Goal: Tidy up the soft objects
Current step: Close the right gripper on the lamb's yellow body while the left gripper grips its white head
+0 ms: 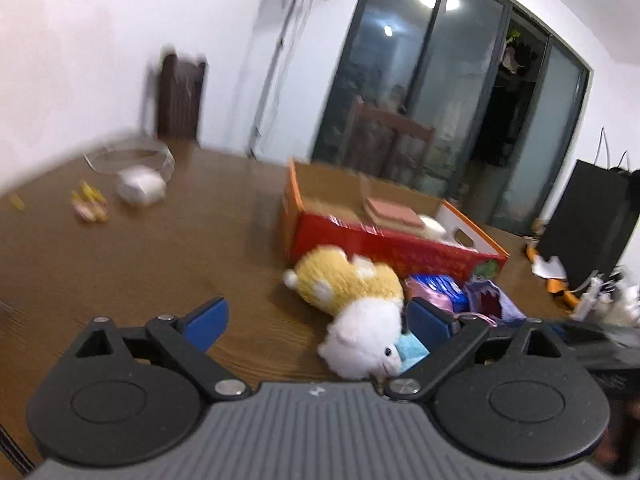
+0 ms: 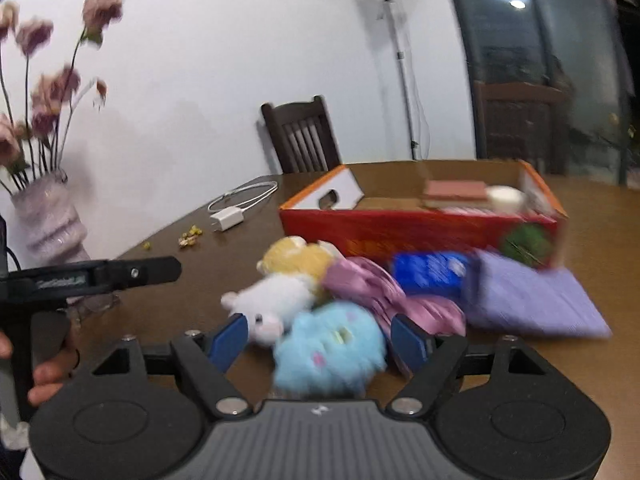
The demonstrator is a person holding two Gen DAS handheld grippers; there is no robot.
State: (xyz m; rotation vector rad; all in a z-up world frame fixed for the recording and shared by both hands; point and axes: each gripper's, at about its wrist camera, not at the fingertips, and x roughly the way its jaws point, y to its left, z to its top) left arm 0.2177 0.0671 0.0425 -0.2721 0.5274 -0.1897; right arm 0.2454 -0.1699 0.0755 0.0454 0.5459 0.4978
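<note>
blue plush toy [image 2: 330,350] between spread right gripper [image 2: 320,342] fingers, untouched

Our left gripper [image 1: 318,322] and right gripper [image 2: 320,340] look alike: blue finger pads, black linkages with silver pivot screws, ribbed grey housing at six o'clock.

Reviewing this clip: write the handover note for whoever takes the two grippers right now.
Left gripper: open, holding nothing, aimed at the yellow-and-white plush.
Right gripper: open, the blue plush between its fingers; grip not visible.
On the table before the red box: both plushes, pink cloth, blue pack, purple cloth.
Done: a pink block and a white item lie in the box.
Left: the pile, probably into the box.
</note>
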